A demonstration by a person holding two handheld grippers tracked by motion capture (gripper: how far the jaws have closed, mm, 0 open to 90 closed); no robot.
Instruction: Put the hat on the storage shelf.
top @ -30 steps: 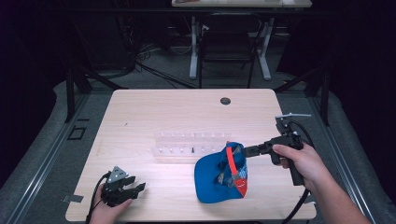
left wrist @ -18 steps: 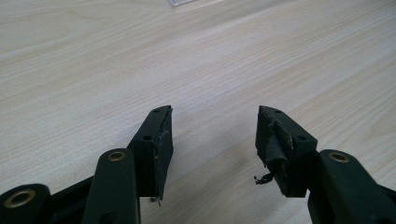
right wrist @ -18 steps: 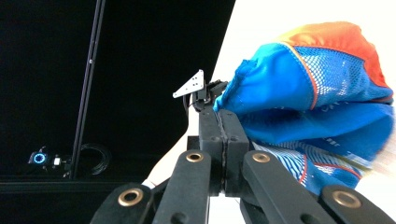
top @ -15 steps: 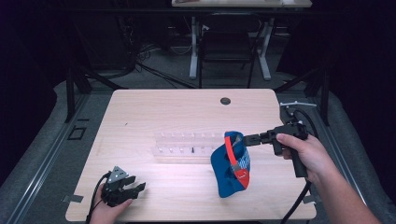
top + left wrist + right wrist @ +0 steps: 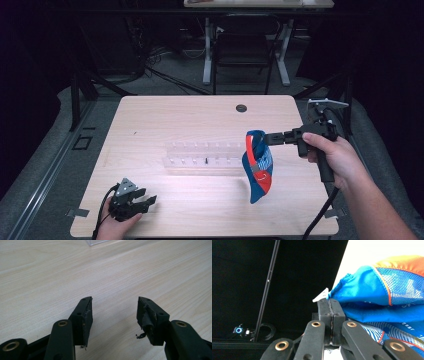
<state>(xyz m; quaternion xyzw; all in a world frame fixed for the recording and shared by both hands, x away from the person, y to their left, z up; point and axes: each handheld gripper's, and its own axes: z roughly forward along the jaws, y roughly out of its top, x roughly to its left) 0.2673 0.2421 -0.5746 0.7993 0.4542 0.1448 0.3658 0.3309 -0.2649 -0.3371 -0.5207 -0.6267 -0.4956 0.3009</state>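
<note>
1. Cap [image 5: 257,167] of blue fabric, with orange trim, a mesh panel and white-striped print, is pinched at a folded blue edge with a small white tag by the right gripper [image 5: 266,138], whose black jaws are pressed flat together on the cloth; it hangs limp, clear of the table [image 5: 165,115], just right of the clear plastic rack [image 5: 205,155].
2. Left gripper [image 5: 150,200] rests on the pale wood-grain tabletop near the front edge, well left of the rack and nearer the person, its dark padded jaws spread wide with bare wood between them.
3. Tabletop behind the rack lies open as far as a round dark grommet [image 5: 241,108]; the corners are rounded.
4. Right hand [image 5: 332,160] grasps the handle with the gripper level, pointing toward the rack; the left hand [image 5: 116,226] cups its gripper from below.
</note>
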